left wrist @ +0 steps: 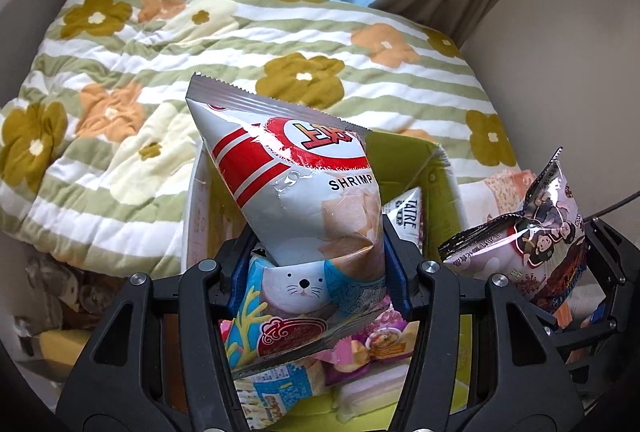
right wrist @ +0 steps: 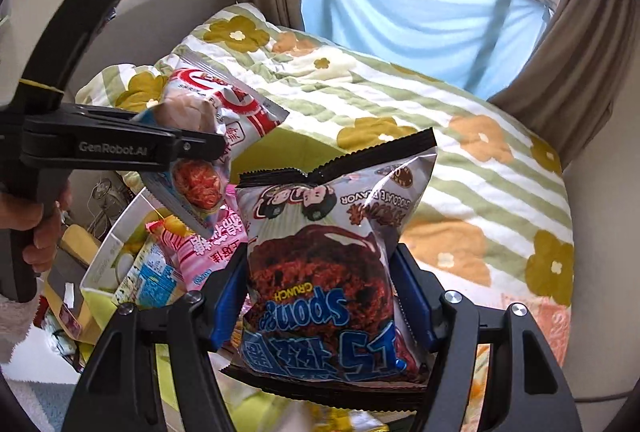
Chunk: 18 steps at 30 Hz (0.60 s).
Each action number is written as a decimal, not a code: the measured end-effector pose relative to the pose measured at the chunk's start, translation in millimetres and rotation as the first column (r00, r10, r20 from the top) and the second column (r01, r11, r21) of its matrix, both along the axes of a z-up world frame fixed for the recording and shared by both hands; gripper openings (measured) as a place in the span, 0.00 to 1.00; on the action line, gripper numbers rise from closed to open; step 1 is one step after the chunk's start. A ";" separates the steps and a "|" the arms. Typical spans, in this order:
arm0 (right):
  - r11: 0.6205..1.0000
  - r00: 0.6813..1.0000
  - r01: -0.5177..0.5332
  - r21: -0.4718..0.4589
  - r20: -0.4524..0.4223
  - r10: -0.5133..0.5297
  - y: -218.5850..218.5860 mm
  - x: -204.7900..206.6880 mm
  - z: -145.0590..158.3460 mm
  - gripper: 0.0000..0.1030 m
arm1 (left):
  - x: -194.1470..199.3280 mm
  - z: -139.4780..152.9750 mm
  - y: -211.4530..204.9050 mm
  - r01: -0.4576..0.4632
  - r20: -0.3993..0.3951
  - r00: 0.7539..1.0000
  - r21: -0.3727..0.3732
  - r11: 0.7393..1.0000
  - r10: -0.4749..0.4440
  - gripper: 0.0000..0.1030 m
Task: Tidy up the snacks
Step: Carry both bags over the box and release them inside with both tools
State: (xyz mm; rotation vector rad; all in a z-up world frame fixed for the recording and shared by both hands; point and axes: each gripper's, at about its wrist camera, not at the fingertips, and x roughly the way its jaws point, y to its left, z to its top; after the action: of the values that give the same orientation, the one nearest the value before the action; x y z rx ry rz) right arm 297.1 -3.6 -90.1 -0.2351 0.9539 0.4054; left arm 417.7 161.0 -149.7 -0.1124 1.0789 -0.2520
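Presently both my grippers are loaded. My left gripper [left wrist: 316, 264] is closed narrowly on the lower part of the shrimp chip bag [left wrist: 296, 176], whose sealed top edge stands up and leans away from me. My right gripper [right wrist: 324, 296] is closed the same way on the chocolate crunch bag [right wrist: 332, 252], pads pressing its sides. Both bags hang above the green-lined snack box [left wrist: 404, 156], which sits against the flowered quilt [left wrist: 200, 44].

Risks, as I judge them:
- Both bags are air-filled and glossy, so a pinch this low could let either pivot or slide out.
- Squeezing harder could crush the contents or burst a seam.
- My two grippers sit close together over the box; the bags could knock each other on the way down.
- The box already looks well filled, so a bag dropped on top could ride over the rim onto the quilt.

Count:
- Grippers: two, both holding.
- Bags held: two.
- Boxes: one.
- Packets in the box: at least four visible, among them a pink packet [right wrist: 208, 252] and a blue-and-white packet [right wrist: 150, 278]; more may lie underneath, which I cannot tell.
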 end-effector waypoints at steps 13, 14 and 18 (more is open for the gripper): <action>0.997 0.991 0.079 0.018 -0.113 -0.076 16.5 11.6 -26.3 0.62 | 17.9 -22.2 13.0 -0.012 -0.032 0.999 0.087 0.996 0.014 1.00; 0.996 0.990 0.080 0.026 -0.116 -0.077 15.7 11.9 -27.4 0.62 | 13.6 -19.6 16.0 -0.018 -0.029 0.999 0.084 0.996 0.020 1.00; 0.994 0.988 0.096 0.049 -0.127 -0.089 17.0 15.5 -32.9 0.62 | -6.4 -6.8 22.4 -0.040 0.009 0.999 0.088 0.995 0.039 1.00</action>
State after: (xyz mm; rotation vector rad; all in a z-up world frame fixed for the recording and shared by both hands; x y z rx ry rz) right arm 312.6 13.4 -123.0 -0.1156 1.0706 0.3632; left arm 411.3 183.4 -156.5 -0.0538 1.0778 -0.1688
